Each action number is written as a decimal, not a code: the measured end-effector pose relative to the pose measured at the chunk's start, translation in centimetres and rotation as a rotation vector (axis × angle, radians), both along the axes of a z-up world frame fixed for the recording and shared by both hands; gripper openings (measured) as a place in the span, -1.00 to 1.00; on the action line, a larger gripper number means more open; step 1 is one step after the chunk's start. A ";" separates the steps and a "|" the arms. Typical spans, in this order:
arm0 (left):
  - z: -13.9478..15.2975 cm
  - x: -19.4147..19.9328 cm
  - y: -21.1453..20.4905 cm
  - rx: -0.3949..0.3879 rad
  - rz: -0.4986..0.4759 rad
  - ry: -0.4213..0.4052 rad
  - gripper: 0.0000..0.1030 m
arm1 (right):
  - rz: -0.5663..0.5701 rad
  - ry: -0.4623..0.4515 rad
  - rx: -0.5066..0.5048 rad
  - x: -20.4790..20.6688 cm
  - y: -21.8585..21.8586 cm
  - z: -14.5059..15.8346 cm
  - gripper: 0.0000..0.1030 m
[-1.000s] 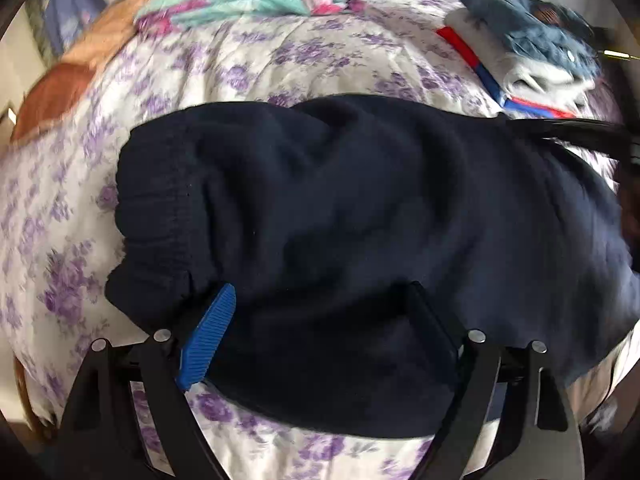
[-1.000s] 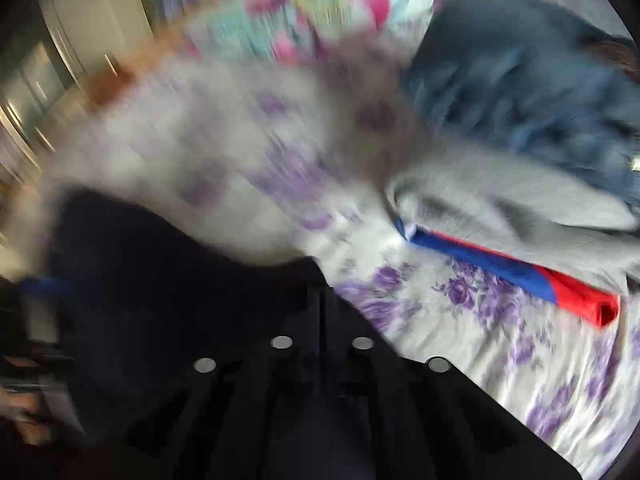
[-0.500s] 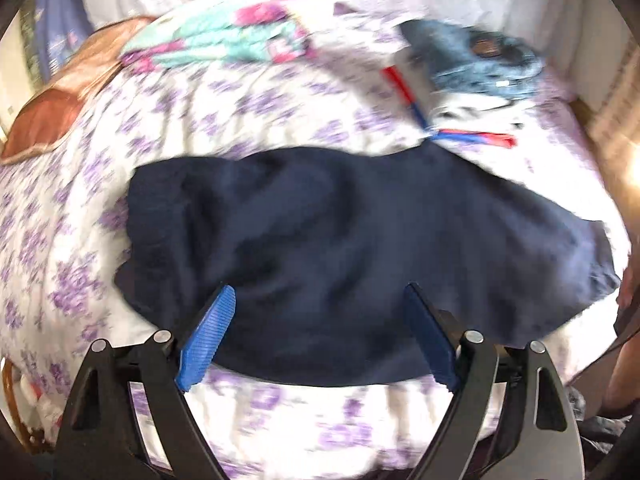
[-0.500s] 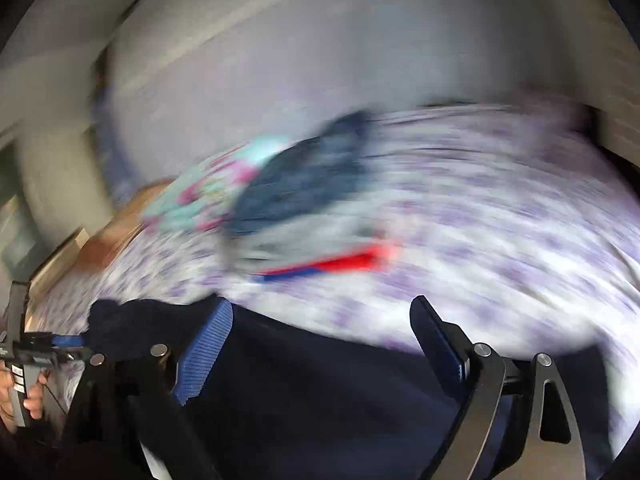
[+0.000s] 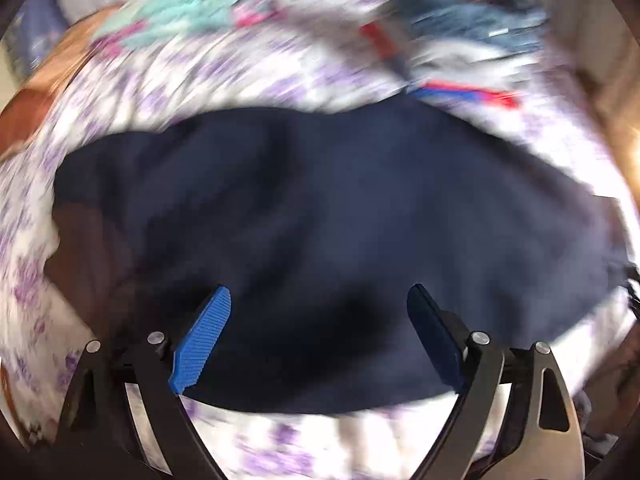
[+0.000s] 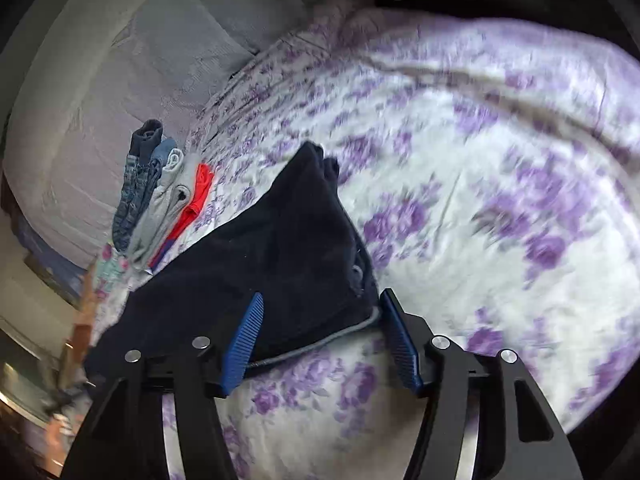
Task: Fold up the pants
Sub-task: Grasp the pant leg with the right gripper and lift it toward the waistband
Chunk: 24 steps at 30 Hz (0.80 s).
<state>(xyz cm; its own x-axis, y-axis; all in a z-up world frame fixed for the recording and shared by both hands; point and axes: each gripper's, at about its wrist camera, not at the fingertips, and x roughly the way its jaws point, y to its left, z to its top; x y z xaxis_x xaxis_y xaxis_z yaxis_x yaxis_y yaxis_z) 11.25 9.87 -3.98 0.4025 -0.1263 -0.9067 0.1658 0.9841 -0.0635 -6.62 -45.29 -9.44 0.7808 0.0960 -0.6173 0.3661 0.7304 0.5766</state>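
Dark navy pants (image 5: 320, 232) lie spread across a bed with a purple-flowered sheet (image 5: 280, 440). My left gripper (image 5: 318, 332) is open and empty, just above the pants' near edge. In the right wrist view the pants (image 6: 272, 248) run away toward the left, and one end with a grey inner band lies between my fingers. My right gripper (image 6: 320, 332) is open around that end, not closed on it. The left view is blurred.
A stack of folded clothes, denim, grey and red-blue, (image 6: 160, 200) sits on the bed beyond the pants, and also shows in the left wrist view (image 5: 460, 52). A teal floral folded blanket (image 5: 192, 16) lies at the back left. A grey headboard (image 6: 120, 60) stands behind the bed.
My right gripper opened, let go of the pants and swung round to one end of them. My left gripper pulled back, then dropped closer to the pants' near edge.
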 end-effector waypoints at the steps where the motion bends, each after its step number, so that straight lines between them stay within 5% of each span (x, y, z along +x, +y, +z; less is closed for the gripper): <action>1: -0.2 -0.1 0.5 -0.022 -0.010 -0.013 0.68 | -0.008 -0.012 0.032 0.2 0.0 -0.3 0.18; 4: 0.7 -0.7 0.4 -0.008 0.001 -0.024 0.68 | -0.041 -0.048 0.143 0.2 -0.6 -0.3 0.18; 7: 1.0 -0.8 1.3 -0.080 0.023 -0.008 0.69 | -0.106 -0.101 0.232 -0.9 -1.7 -0.8 0.05; 8: 1.1 -0.8 1.7 -0.100 0.028 -0.002 0.69 | -0.117 -0.105 0.231 -1.2 -1.7 -1.0 -0.05; 9: 1.1 -0.9 1.9 -0.114 0.030 0.001 0.69 | -0.120 -0.091 0.198 -1.1 -1.3 -0.9 -0.41; 14: 1.9 -1.1 3.3 -0.216 0.049 0.023 0.69 | -0.022 -0.218 0.072 0.1 2.0 3.7 -0.67; 18: 3.2 -1.4 4.7 -0.274 0.066 0.002 0.69 | 0.229 -0.304 -0.151 5.1 11.4 12.0 -0.68; 20: 3.6 -1.8 5.5 -0.304 0.078 -0.007 0.69 | 0.369 -0.306 -0.205 7.8 16.6 13.6 -0.68; 22: 3.7 -2.4 6.1 -0.321 0.092 -0.014 0.70 | 0.550 -0.278 -0.257 10.6 23.4 13.2 -0.68; 24: 3.6 -2.7 6.4 -0.320 0.097 -0.014 0.70 | 0.706 -0.158 -0.300 13.8 29.7 9.9 -0.63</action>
<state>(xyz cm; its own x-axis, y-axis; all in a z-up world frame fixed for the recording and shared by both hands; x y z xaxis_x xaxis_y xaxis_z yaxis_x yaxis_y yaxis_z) 8.55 16.30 -0.38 0.4387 -0.3639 -0.8217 0.0753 0.9260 -0.3699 7.21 -15.59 0.47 0.6778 0.4494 -0.5820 -0.3132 0.8926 0.3244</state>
